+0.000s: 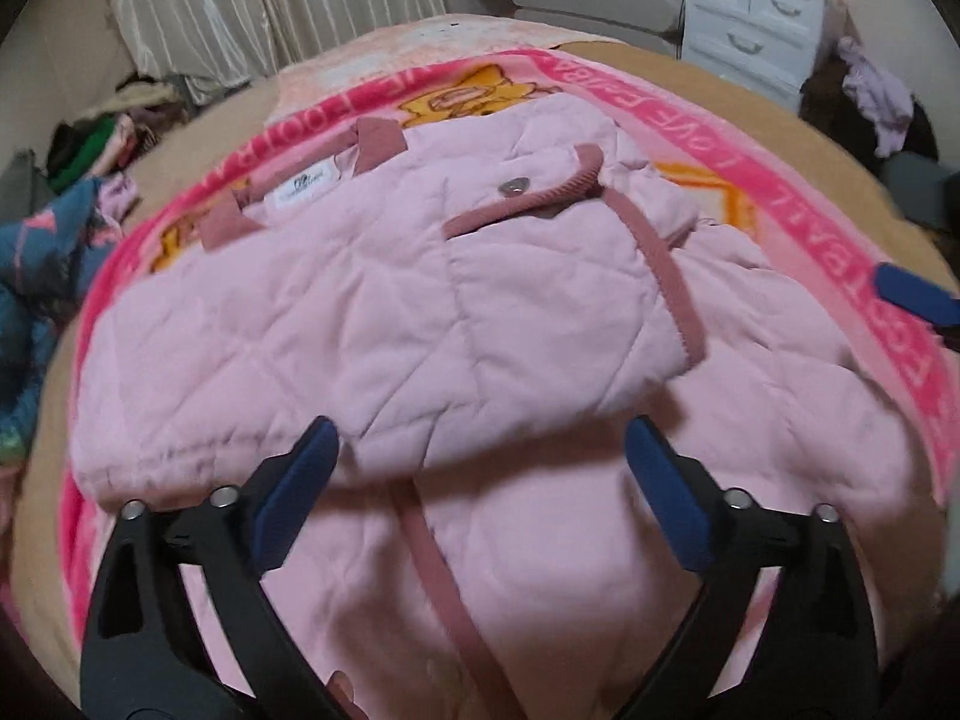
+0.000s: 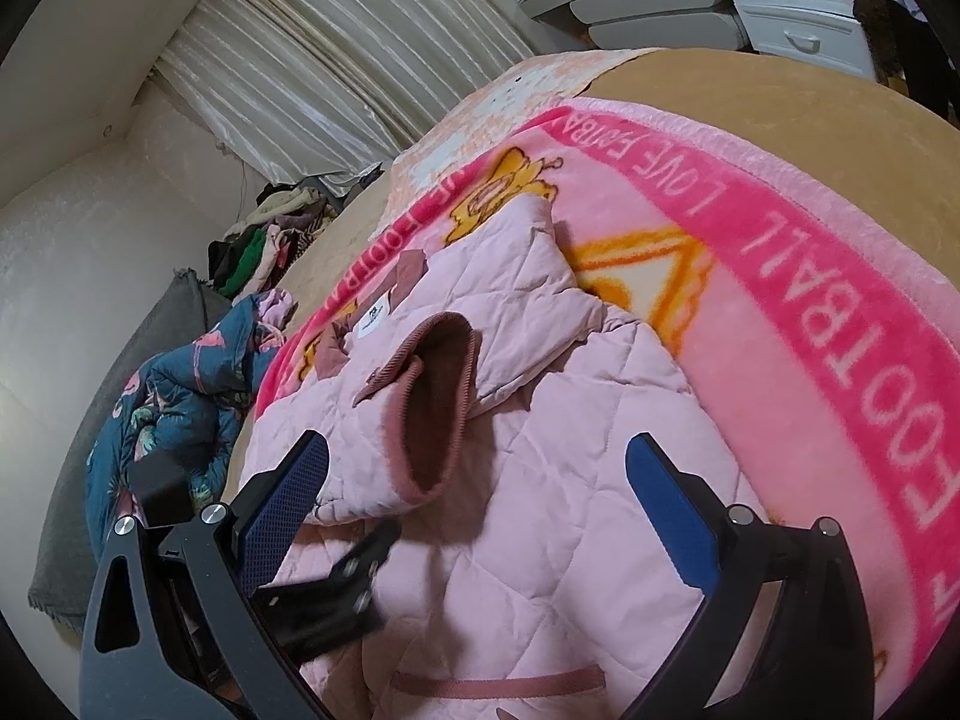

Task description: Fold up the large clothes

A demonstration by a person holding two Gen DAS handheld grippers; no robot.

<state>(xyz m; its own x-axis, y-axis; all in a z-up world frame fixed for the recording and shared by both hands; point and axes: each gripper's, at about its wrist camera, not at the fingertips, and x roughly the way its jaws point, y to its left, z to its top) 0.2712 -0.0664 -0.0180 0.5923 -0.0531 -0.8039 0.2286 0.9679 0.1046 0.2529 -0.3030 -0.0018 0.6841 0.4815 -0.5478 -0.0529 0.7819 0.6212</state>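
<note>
Jacket (image 1: 336,312) on blanket (image 2: 840,312), left view shows snap (image 1: 512,186)

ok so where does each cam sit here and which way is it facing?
Left wrist: on the left gripper, angled down over the pink quilted jacket toward the white drawers; own open fingers show, the right gripper's blue pad at right.
Right wrist: on the right gripper, looking down across the jacket's cuff toward the curtain; own open fingers and part of the left gripper show.
Shared: jacket, pink blanket, drawers.
</note>
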